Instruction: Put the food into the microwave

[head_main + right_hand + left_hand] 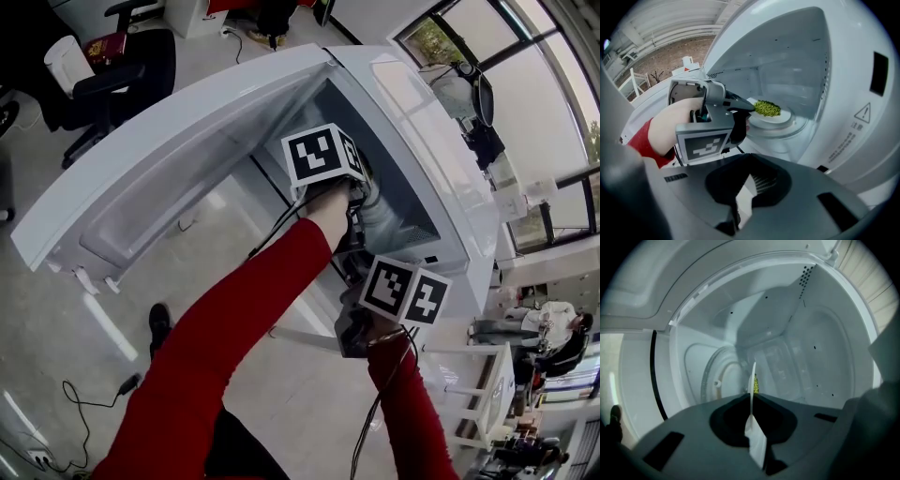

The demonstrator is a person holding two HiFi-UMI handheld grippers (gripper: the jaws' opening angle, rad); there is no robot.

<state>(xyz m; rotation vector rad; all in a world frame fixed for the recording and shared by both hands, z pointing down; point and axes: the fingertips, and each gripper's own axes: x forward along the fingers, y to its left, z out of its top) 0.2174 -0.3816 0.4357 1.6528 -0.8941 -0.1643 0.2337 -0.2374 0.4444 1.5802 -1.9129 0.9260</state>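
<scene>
A white plate (782, 117) with a heap of green food (767, 108) is inside the open white microwave (422, 131), just above its glass turntable (799, 129). My left gripper (750, 107) reaches into the cavity and is shut on the plate's near rim. In the left gripper view the plate (753, 378) shows edge-on between the jaws of the left gripper (751, 397), with a bit of the food (755, 384) behind it and the turntable (721, 376) beyond. My right gripper (354, 330) hangs outside, below the opening, and the right gripper (736, 208) holds nothing, its jaws together.
The microwave door (141, 187) stands swung wide to the left. A cable (94, 398) trails over the floor below, and office chairs (122, 66) stand at the far left. White tables (487, 394) are at the right.
</scene>
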